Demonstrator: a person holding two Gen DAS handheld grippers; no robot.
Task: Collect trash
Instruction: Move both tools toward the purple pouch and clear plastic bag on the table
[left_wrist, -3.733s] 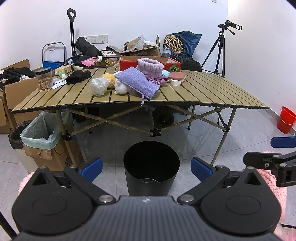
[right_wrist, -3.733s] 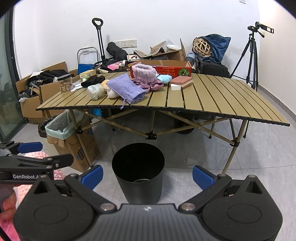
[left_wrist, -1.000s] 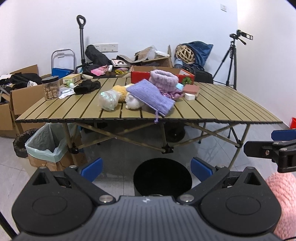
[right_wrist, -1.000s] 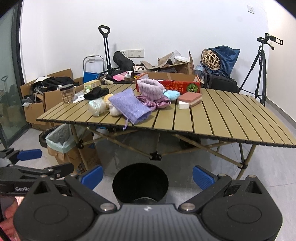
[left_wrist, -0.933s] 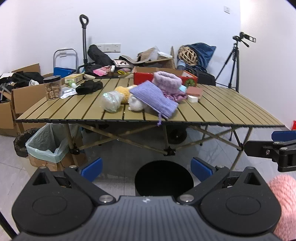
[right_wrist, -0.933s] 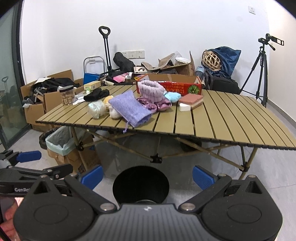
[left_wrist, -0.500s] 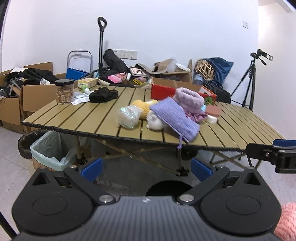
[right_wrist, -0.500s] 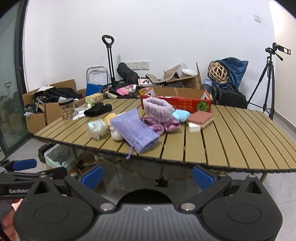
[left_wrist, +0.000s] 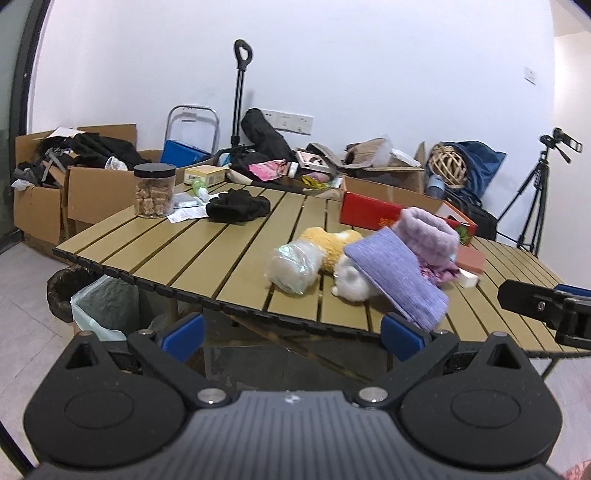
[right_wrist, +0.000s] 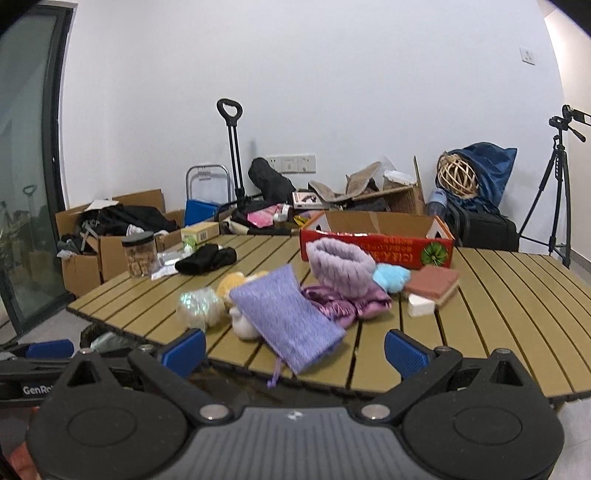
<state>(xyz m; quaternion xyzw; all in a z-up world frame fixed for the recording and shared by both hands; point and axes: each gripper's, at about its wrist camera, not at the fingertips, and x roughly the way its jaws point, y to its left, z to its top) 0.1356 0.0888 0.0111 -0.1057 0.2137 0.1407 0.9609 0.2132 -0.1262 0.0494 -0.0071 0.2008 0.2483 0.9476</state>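
Note:
A crumpled clear plastic wrapper (left_wrist: 295, 266) lies on the slatted table (left_wrist: 184, 243), next to a yellow plush (left_wrist: 328, 242) and a purple pouch (left_wrist: 397, 277). In the right wrist view the wrapper (right_wrist: 197, 306) sits left of the pouch (right_wrist: 288, 317). My left gripper (left_wrist: 291, 336) is open and empty, just short of the table's front edge. My right gripper (right_wrist: 293, 349) is open and empty, at the front edge facing the pouch. The black bin seen earlier is out of view.
A snack jar (left_wrist: 154, 190), a black cloth (left_wrist: 236, 208), paper scraps (left_wrist: 186, 214), a lilac fuzzy roll (right_wrist: 340, 264), a red box (right_wrist: 376, 247) and a pink sponge (right_wrist: 432, 286) are on the table. A lined bin (left_wrist: 107, 312) stands under its left corner. Boxes and a tripod (right_wrist: 554, 192) line the wall.
Both grippers have risen and moved closer to the table. The black bin on the floor has dropped out of view. Both stay open and empty.

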